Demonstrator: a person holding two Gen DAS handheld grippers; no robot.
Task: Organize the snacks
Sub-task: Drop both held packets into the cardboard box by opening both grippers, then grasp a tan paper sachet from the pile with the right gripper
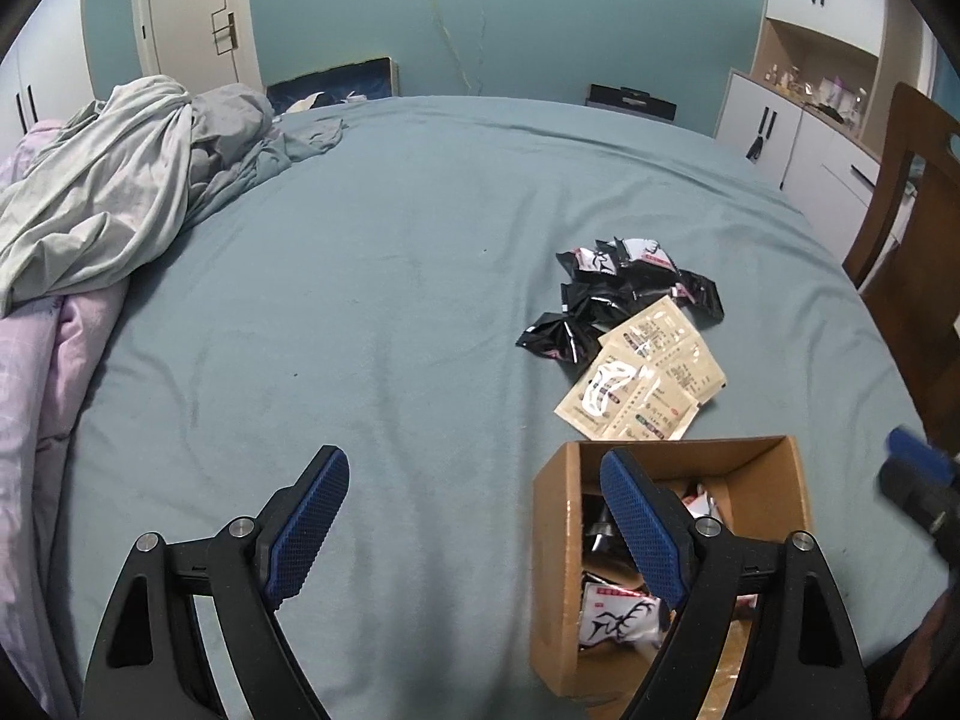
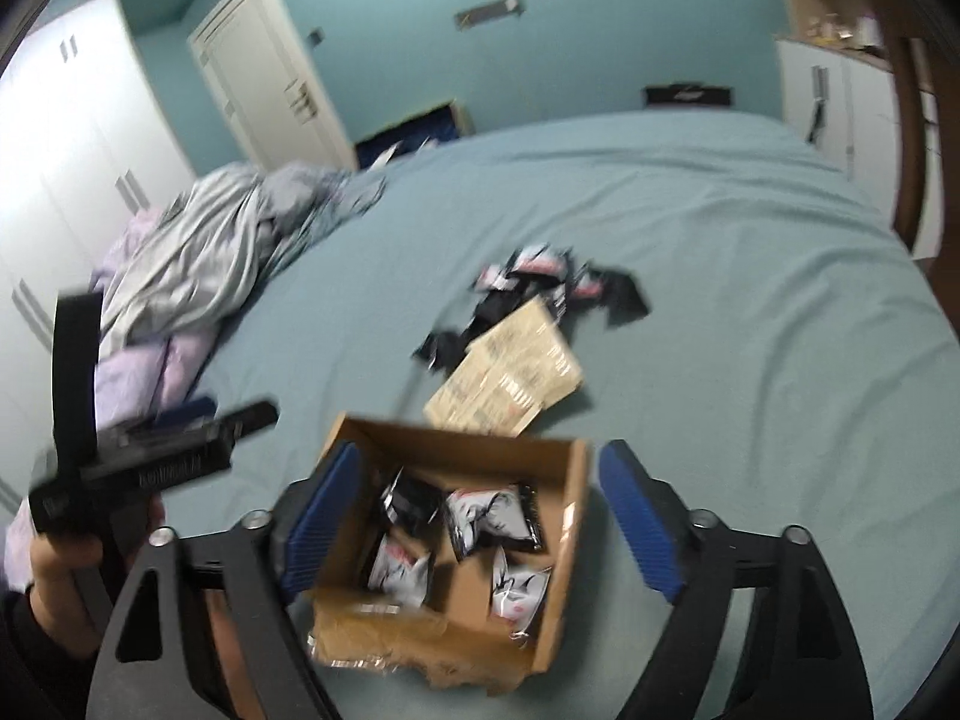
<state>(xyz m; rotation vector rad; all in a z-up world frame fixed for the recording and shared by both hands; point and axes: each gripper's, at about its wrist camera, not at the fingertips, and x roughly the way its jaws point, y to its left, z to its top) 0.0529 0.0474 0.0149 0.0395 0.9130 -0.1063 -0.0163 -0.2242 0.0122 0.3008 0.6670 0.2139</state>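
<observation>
**Both claws empty over the box, loose snacks beyond**

The open brown cardboard box [image 2: 456,546] sits on the near part of the teal-sheeted bed [image 1: 390,276], already holding several black-and-white foil snack packets [image 2: 489,519]. The right claw [image 2: 477,531] hangs spread wide above it, gripping nothing; the left claw [image 1: 474,531], likewise released and empty, hovers just left of the box. The remaining heap of black packets [image 1: 624,294] and beige paper sachets [image 1: 645,387] lies just beyond the box's far rim, probably closer to the right claw.
</observation>
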